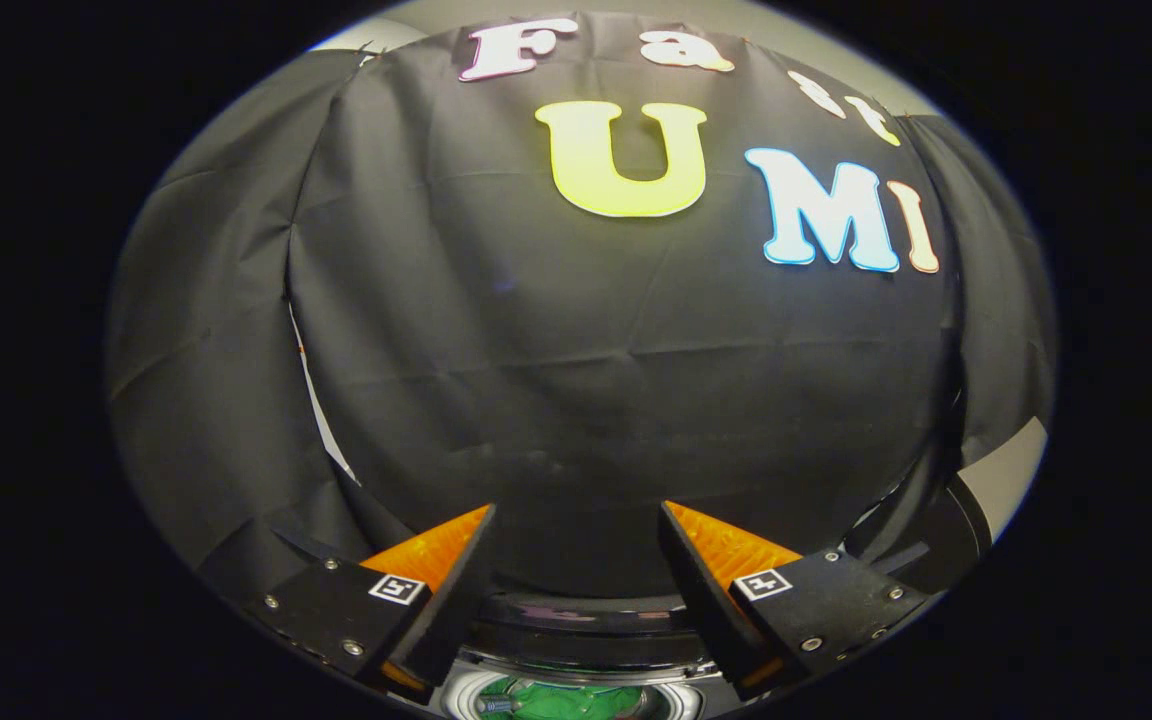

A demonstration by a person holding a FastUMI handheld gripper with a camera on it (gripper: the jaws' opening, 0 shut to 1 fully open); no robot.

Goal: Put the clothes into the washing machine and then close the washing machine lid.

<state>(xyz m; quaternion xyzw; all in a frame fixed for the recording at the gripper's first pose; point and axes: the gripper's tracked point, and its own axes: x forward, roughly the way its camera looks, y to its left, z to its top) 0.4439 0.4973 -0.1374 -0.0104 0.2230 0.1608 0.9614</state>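
My gripper (576,520) is open, its two fingers spread wide with nothing between them, pointing at the black cloth wall. Low between and under the fingers I see the round opening of the washing machine (496,695) with a pale rim. Green clothes (576,700) lie inside the drum. A dark curved band, the machine's raised lid (576,610), stands just behind the opening, in the gap between the fingers. The gripper hovers above the machine and touches nothing.
The black cloth wall (586,380) hangs close ahead, beyond the fingers. A pale strip of floor or wall (1006,480) shows past the cloth to the right of the fingers.
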